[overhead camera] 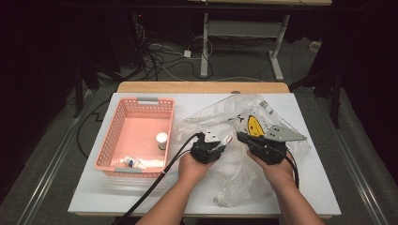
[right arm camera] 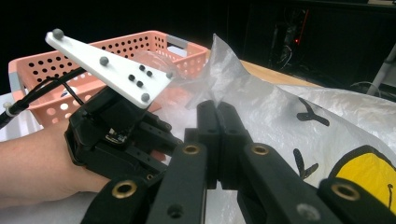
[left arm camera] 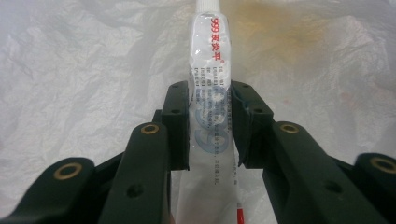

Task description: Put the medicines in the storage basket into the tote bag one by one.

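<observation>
**Tube clamped over the bag, edge pinched to keep it open**

I am gripping the ointment tube flat between the pads of my left gripper, cap end pointing away, so it is hanging just above the crumpled plastic bag beside the pink basket. My right gripper is squeezing fully closed on a fold of the bag's edge, lifting it; I judge this is keeping the film taut while the tube is passing between bag and basket.
</observation>
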{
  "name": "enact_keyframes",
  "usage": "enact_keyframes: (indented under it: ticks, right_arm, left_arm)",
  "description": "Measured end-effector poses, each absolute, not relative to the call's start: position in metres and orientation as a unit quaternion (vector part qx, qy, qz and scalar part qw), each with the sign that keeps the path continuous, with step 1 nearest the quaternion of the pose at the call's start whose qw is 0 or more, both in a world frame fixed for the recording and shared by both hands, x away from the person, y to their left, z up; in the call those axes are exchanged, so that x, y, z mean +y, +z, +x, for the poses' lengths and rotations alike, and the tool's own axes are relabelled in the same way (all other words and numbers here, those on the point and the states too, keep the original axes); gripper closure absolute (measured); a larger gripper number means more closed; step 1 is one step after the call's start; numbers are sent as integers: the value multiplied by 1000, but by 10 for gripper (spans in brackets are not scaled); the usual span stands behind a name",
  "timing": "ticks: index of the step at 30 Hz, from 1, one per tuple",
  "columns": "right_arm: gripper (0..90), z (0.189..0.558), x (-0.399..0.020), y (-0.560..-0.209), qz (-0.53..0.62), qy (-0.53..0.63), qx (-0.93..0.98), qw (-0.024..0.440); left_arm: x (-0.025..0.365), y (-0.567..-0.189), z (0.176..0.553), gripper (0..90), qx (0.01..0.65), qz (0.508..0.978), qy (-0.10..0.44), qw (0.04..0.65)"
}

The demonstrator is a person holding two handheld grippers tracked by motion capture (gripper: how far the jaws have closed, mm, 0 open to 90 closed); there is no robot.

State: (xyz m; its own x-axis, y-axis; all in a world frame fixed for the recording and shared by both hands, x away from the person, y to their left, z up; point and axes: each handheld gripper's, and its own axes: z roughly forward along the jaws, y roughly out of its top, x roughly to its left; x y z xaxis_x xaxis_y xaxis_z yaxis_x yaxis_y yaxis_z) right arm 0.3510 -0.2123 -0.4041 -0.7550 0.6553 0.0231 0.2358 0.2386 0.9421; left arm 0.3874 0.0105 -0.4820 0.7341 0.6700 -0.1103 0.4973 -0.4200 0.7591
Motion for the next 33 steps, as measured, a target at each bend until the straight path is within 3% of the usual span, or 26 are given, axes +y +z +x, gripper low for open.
enact_keyframes:
  ticks: [6,33]
  right_arm:
    - [900,351,-212,-404,293,543,763,192]
    - [900,351,-213,-405,297,541,763,193]
  left_arm:
    - [11,-485,391,664,356,836,90,408]
    - [41,-452,334,223,303,836,43,455]
